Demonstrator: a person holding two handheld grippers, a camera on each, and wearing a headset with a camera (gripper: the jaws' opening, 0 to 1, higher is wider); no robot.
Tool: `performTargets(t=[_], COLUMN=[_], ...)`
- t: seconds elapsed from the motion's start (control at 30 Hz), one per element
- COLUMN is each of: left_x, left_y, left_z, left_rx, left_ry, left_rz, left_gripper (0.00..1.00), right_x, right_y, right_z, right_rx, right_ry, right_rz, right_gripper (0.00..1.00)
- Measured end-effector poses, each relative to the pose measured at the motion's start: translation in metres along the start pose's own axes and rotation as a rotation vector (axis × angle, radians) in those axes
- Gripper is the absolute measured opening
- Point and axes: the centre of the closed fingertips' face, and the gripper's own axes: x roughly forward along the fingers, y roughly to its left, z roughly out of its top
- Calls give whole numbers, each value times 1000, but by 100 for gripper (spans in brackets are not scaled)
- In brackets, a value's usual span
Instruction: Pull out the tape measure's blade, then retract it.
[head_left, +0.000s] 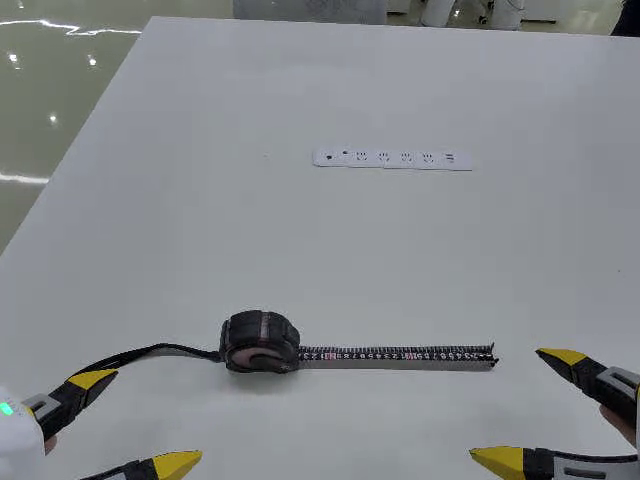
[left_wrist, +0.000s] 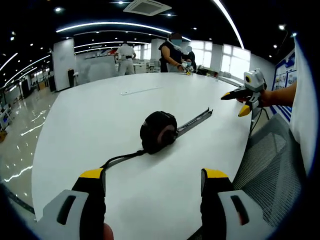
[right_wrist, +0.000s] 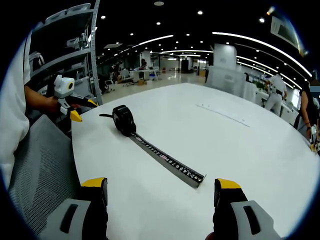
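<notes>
A black tape measure (head_left: 260, 343) lies on the white table (head_left: 330, 230), its blade (head_left: 398, 355) pulled out to the right and its black strap (head_left: 150, 353) trailing left. The case (left_wrist: 158, 131) sits ahead of my left gripper (left_wrist: 152, 179), which is open and apart from it. My left gripper (head_left: 135, 420) is at the bottom left of the head view. My right gripper (right_wrist: 162, 189) is open, just short of the blade's hooked end (right_wrist: 198, 179), with the case (right_wrist: 124, 119) further off. My right gripper (head_left: 530, 405) is at the bottom right.
A white power strip (head_left: 392, 158) lies flat on the table farther back. The table's near edge runs just below both grippers. People stand at benches in the background of the gripper views.
</notes>
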Motion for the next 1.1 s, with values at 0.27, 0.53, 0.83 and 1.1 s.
performTargets(t=[0.27, 0.53, 0.83, 1.1], left_x=[-8, -14, -13, -14], left_y=[-4, -5, -5, -3], left_z=[-14, -24, -32, -29], left_rx=[-43, -96, -116, -120], left_ry=[3, -5, -9, -15], left_rz=[19, 41, 55, 54], left_gripper=[81, 87, 91, 91], right_x=[-5, -8, -10, -11], right_y=[12, 20, 24, 20], right_z=[-12, -23, -32, -32], right_rx=[27, 43, 62, 60], right_ry=[2, 8, 16, 18], right_rz=[-11, -16, -19, -20], right_gripper=[95, 99, 99, 99])
